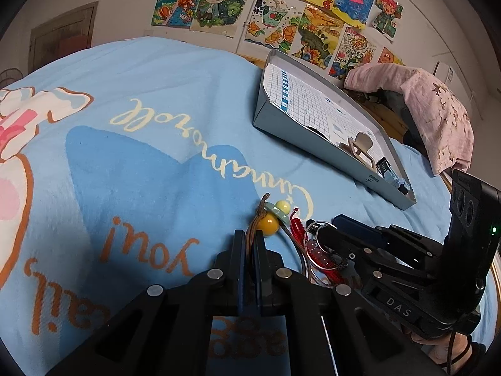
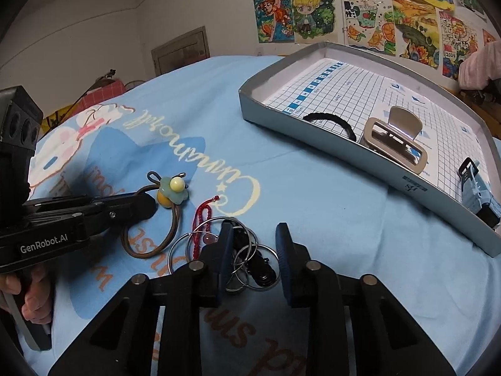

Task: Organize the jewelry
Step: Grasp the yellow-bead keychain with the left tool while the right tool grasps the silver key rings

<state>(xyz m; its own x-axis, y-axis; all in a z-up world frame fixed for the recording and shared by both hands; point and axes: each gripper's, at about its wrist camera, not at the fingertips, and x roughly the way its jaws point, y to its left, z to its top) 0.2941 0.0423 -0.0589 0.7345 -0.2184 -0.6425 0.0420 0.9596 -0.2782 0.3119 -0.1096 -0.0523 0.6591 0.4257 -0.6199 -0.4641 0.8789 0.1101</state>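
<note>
A brown hair tie with yellow beads and a green flower (image 1: 269,224) (image 2: 172,192) lies on the blue printed sheet. My left gripper (image 1: 249,244) (image 2: 147,206) is shut on its brown cord. Right of it lie a red braided cord (image 1: 297,228) (image 2: 200,216) and a bunch of silver rings (image 1: 313,232) (image 2: 250,263) with pink beads. My right gripper (image 2: 254,238) (image 1: 328,232) stands over the rings with its jaws apart; the rings sit between the fingers and the right-hand finger is clear of them. A grey tray (image 1: 300,138) (image 2: 275,117) holds a beige claw clip (image 2: 394,144), a black elastic (image 2: 328,119) and a blue clip (image 2: 476,185).
The blue sheet (image 1: 156,125) covers the whole work surface. A pink blanket (image 1: 438,119) lies beyond the tray at the right. Drawings (image 1: 281,15) hang on the back wall. A person's hand (image 2: 31,297) grips the left tool's handle.
</note>
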